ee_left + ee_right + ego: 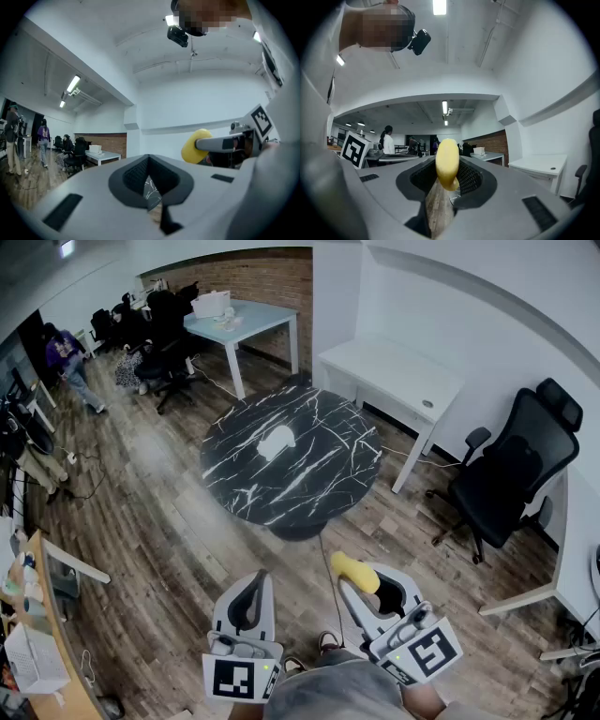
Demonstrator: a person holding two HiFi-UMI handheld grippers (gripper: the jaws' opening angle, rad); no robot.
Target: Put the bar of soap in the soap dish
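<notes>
1 bar of soap point(352, 568), gripped on edge in right gripper point(362, 577); soap dish point(277, 442) well ahead, slightly left, on table point(309, 493).

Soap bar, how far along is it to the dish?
Picked up: the soap is clamped in the right gripper. In hand: it hangs over the floor, short of the round table. Left: reach the white dish on it and set the soap in.
</notes>
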